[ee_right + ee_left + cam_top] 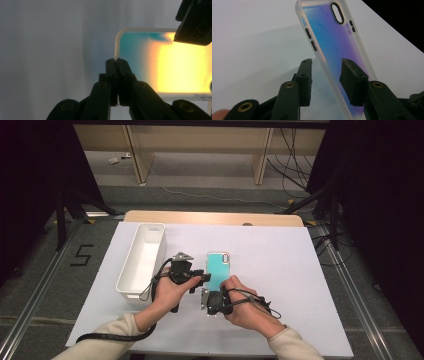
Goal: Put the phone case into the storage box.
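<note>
Left gripper view: phone case (332,47) edge between parted hand-held gripper (325,75) jaws (untouched)

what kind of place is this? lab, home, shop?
Probably a lab or data-collection room: a white-covered table on a bare floor with a taped 5, loose cables, dark stands at the sides, and handheld grippers working a phone case.

White bin (142,257) at 9 o'clock on the surface (280,265), long side running 12 to 6, open top. Grey floor (45,275) around, black "5" mark (81,255) at 9. Cables (285,160) at 1 o'clock.
</note>
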